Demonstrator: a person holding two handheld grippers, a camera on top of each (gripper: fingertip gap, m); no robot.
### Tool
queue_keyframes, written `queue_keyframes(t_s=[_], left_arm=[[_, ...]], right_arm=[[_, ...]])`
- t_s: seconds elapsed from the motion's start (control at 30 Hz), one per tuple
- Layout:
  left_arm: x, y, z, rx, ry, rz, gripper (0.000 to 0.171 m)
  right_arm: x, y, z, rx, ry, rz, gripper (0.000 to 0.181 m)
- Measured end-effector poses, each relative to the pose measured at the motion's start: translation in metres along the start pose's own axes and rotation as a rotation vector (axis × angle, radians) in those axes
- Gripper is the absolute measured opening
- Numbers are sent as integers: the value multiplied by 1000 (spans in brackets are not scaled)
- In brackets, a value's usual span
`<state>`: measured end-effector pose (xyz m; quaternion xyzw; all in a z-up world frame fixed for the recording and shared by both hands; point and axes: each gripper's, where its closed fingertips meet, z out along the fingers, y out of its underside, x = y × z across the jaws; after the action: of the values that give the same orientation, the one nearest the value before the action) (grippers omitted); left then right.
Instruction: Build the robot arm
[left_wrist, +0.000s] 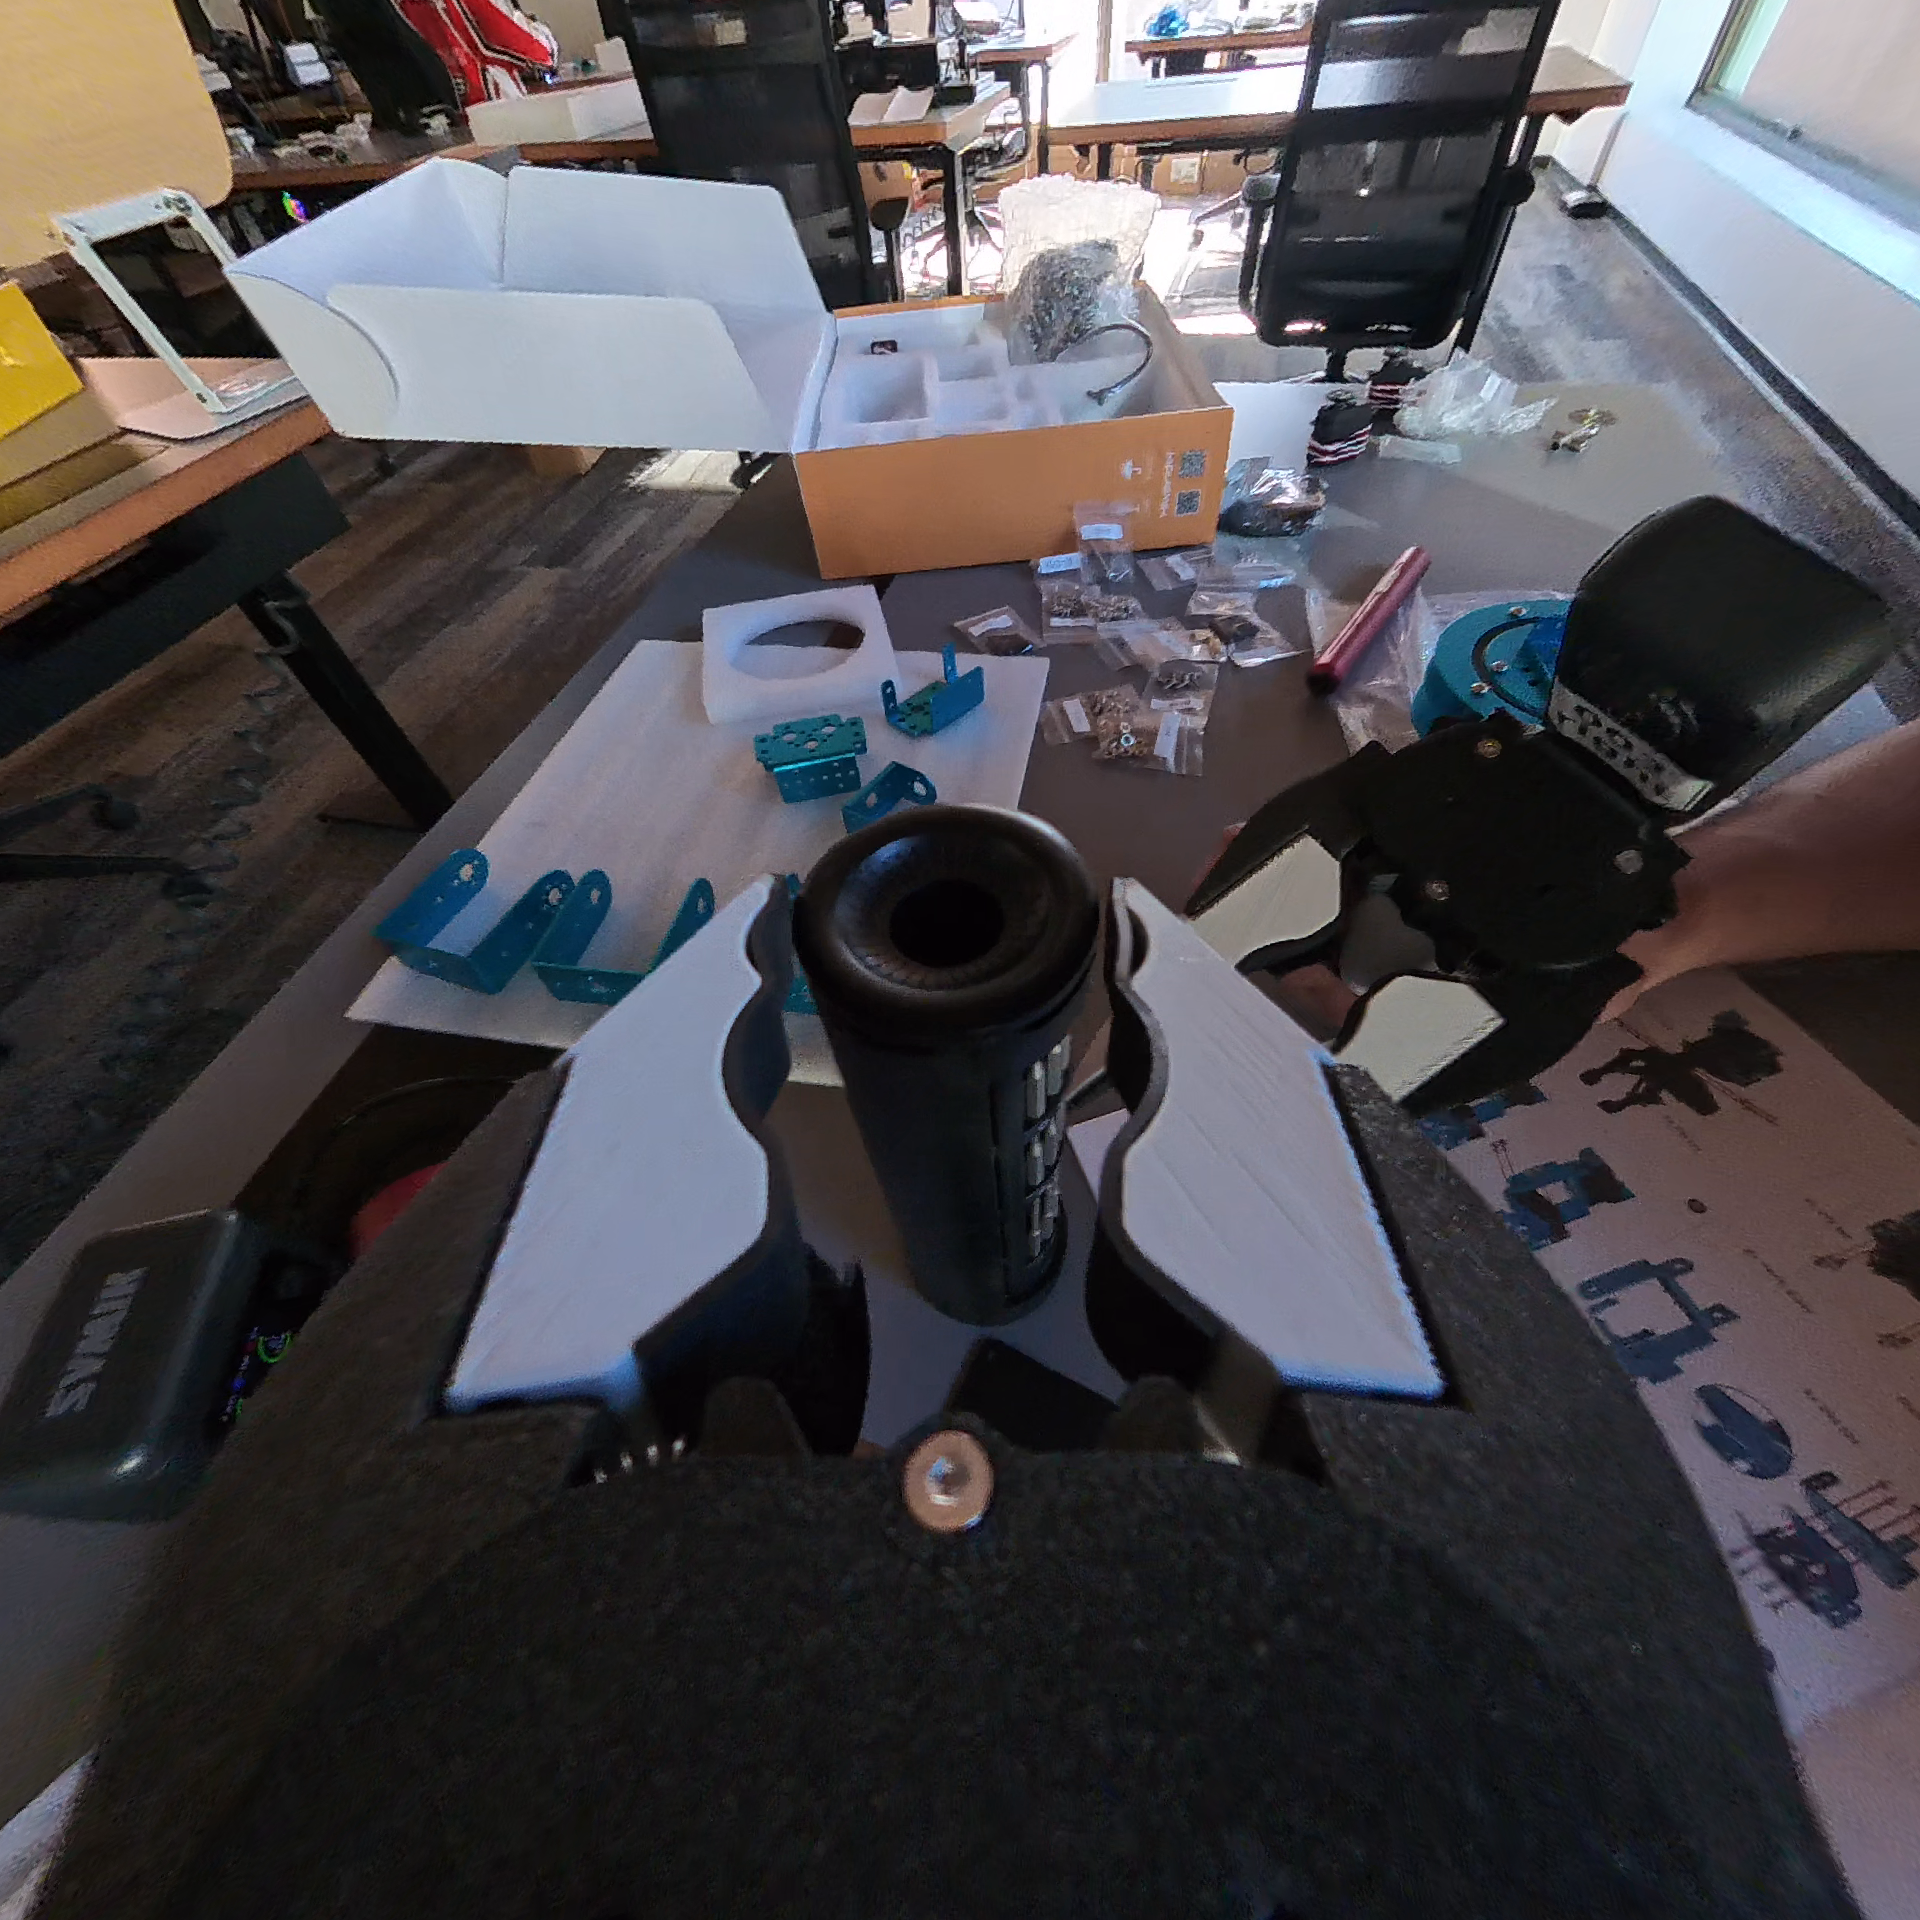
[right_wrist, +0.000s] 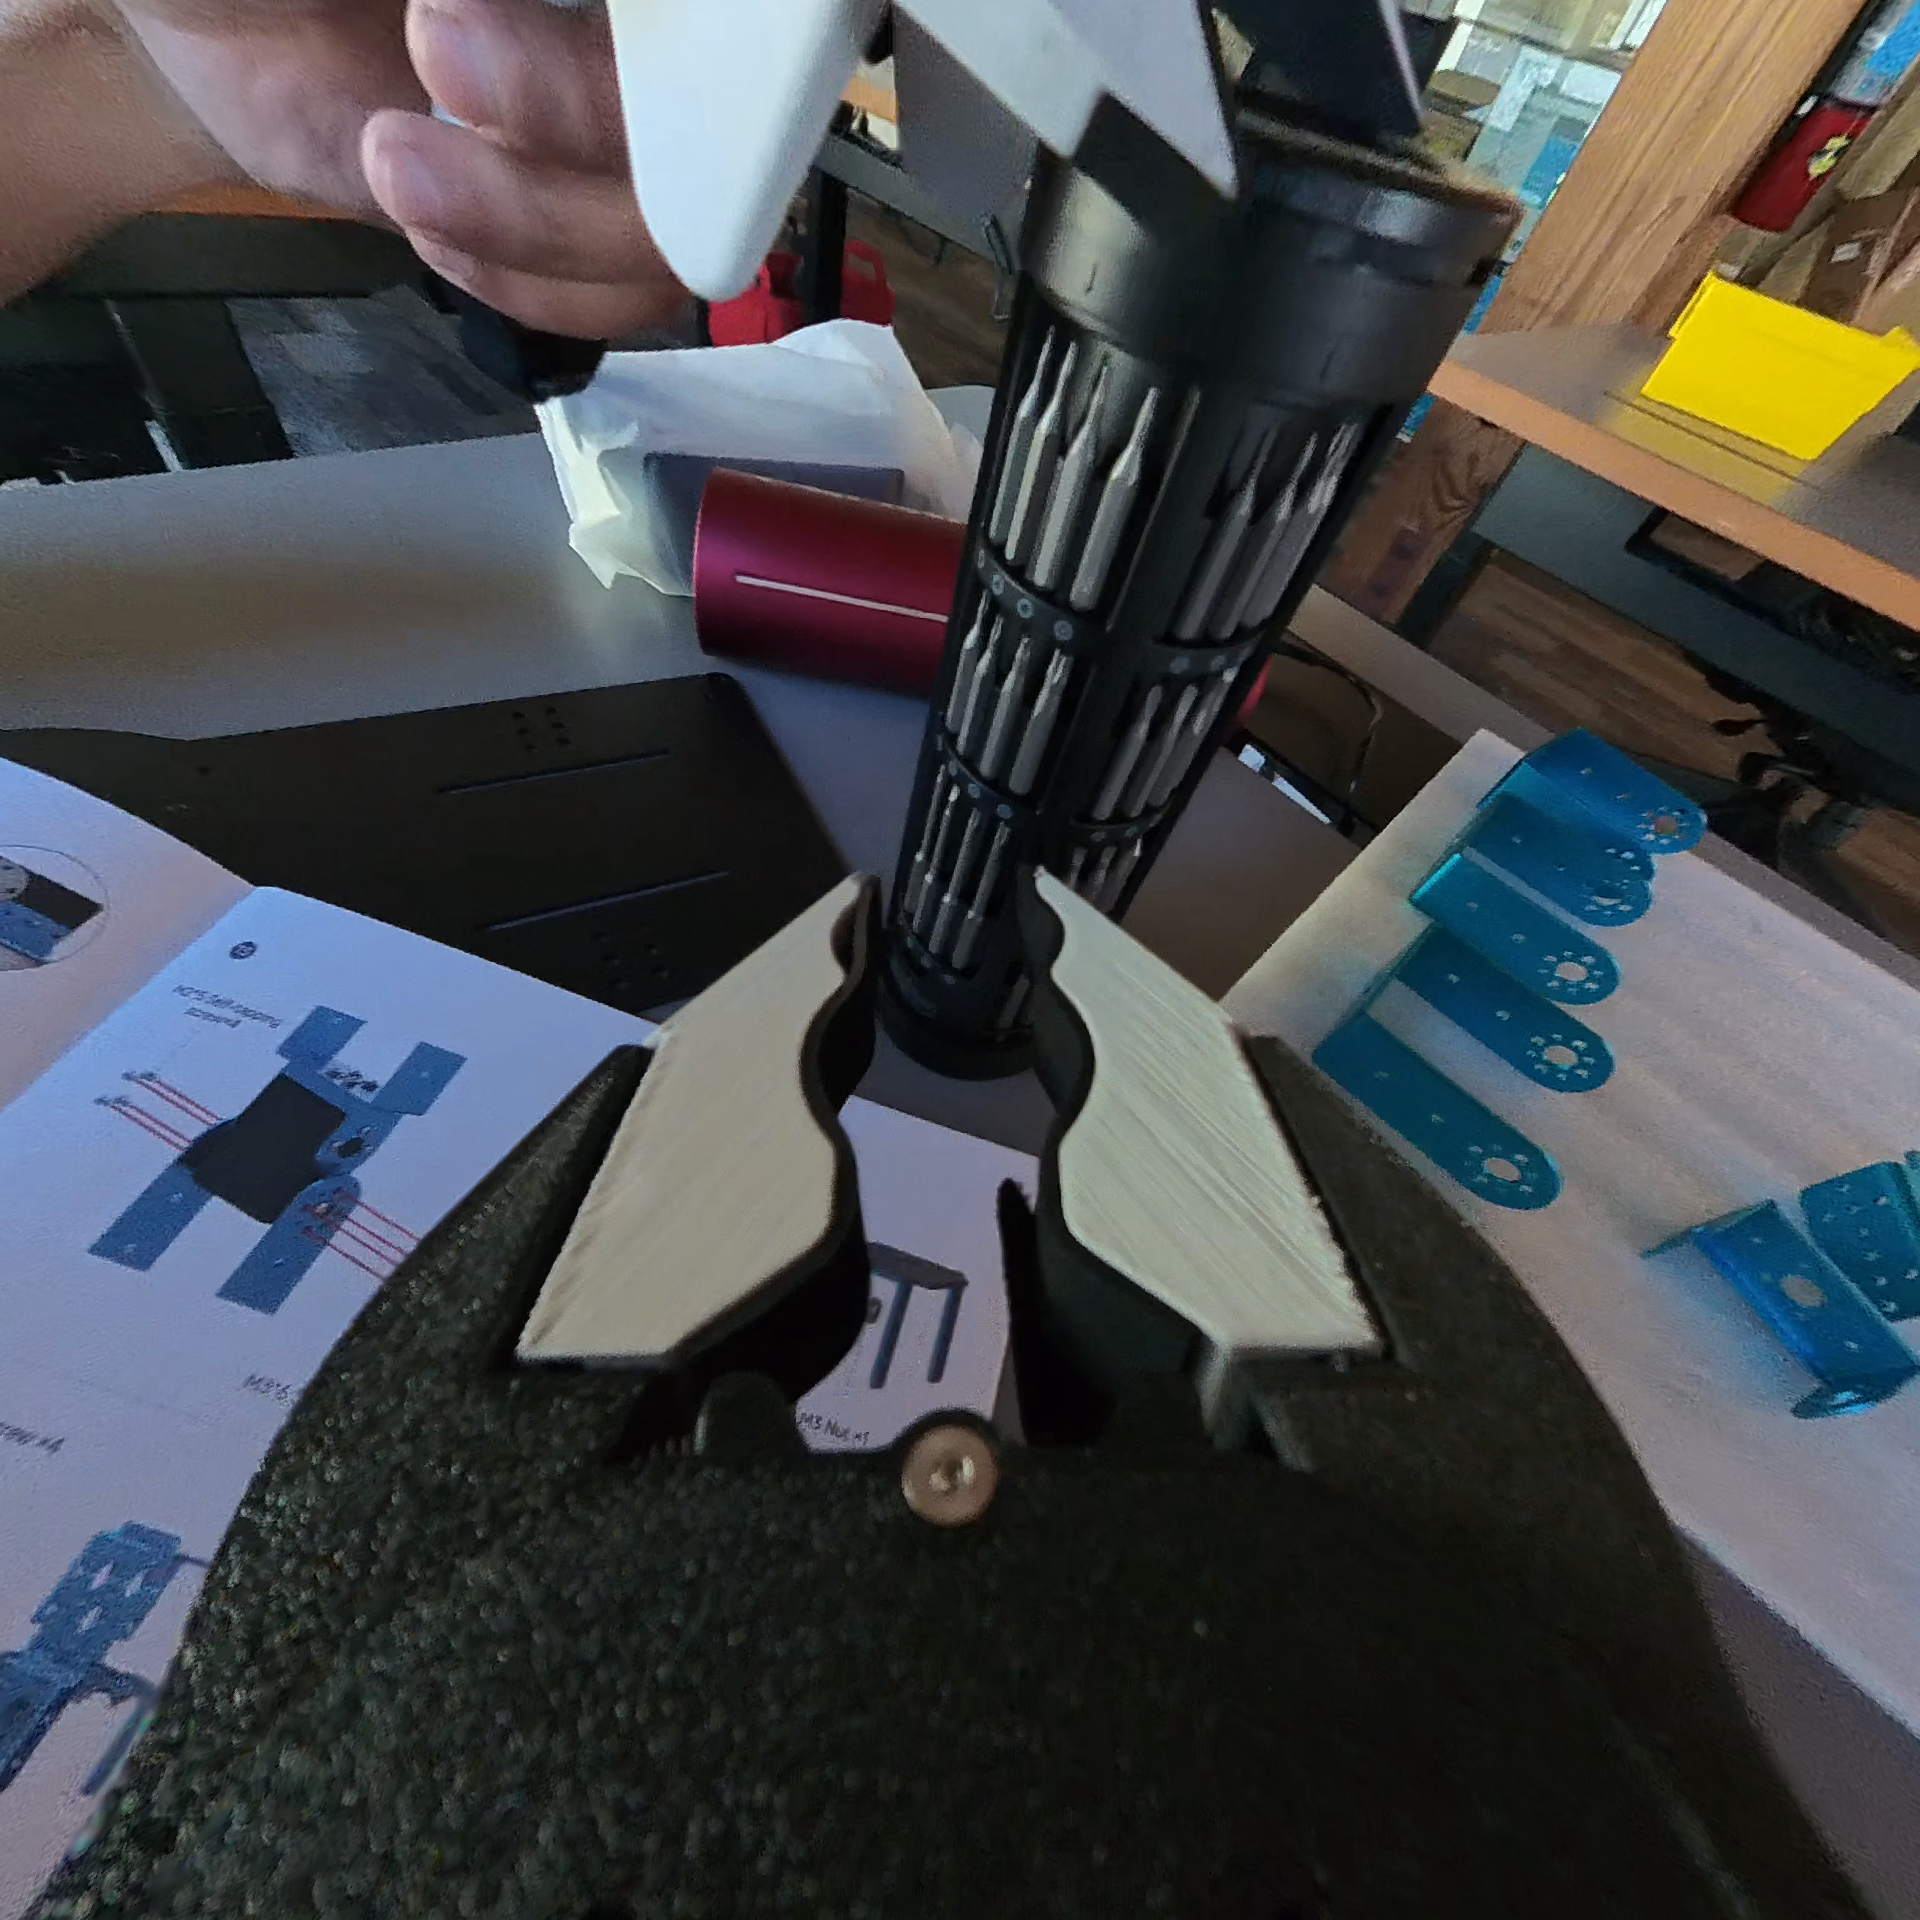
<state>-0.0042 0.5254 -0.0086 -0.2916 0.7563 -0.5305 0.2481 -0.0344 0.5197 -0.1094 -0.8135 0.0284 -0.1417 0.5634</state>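
Observation:
My left gripper (left_wrist: 945, 904) is shut on a black cylindrical bit holder (left_wrist: 935, 1122) ringed with silver screwdriver bits. It holds the holder above the table, the hollow end by its fingertips. In the right wrist view the holder (right_wrist: 1122, 623) stands nearly upright, with the left gripper's white fingers (right_wrist: 717, 135) clamped on its top. My right gripper (right_wrist: 951, 904) is open, its tips either side of the holder's lower end; I cannot tell if they touch. It also shows in the left wrist view (left_wrist: 1268, 956), jaws apart, held by a hand.
Blue metal brackets (left_wrist: 540, 935) (right_wrist: 1517, 987) lie on a white foam sheet (left_wrist: 623, 810). An open orange box (left_wrist: 1018, 488), small screw bags (left_wrist: 1143, 665), a red tube (left_wrist: 1371, 618) and a teal round base (left_wrist: 1486, 665) sit behind. An open manual (right_wrist: 260, 1143), black plate (right_wrist: 468, 810) and red sleeve (right_wrist: 821, 582) lie nearby. Across from one pair of fingers to the other is roughly 10 cm.

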Motion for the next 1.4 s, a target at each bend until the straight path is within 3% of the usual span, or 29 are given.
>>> queue_keyframes(t_s=[0.27, 0.33, 0.4, 0.57, 0.63, 1.03, 1.4], left_arm=[[-2, 3, 0, -8, 2, 8, 59], [-2, 3, 0, -10, 6, 4, 59], [0, 3, 0, -7, 17, 1, 59], [17, 4, -5, -4, 122, 28, 58], [29, 4, -9, -6, 185, 38, 59], [37, 7, -19, 33, 273, 67, 59], [28, 8, -26, 61, 276, 45, 58]], right_arm=[[6, 0, 3, -5, 56, 7, 19], [14, 1, 3, -13, 105, 7, 34], [16, 2, 5, -15, 101, 29, 38], [3, 0, 18, -10, -72, 92, 71], [-4, 2, 19, -20, -134, 62, 57], [-17, -1, 13, 11, -295, 118, 51], [-9, 1, 6, 6, -219, 99, 54]])
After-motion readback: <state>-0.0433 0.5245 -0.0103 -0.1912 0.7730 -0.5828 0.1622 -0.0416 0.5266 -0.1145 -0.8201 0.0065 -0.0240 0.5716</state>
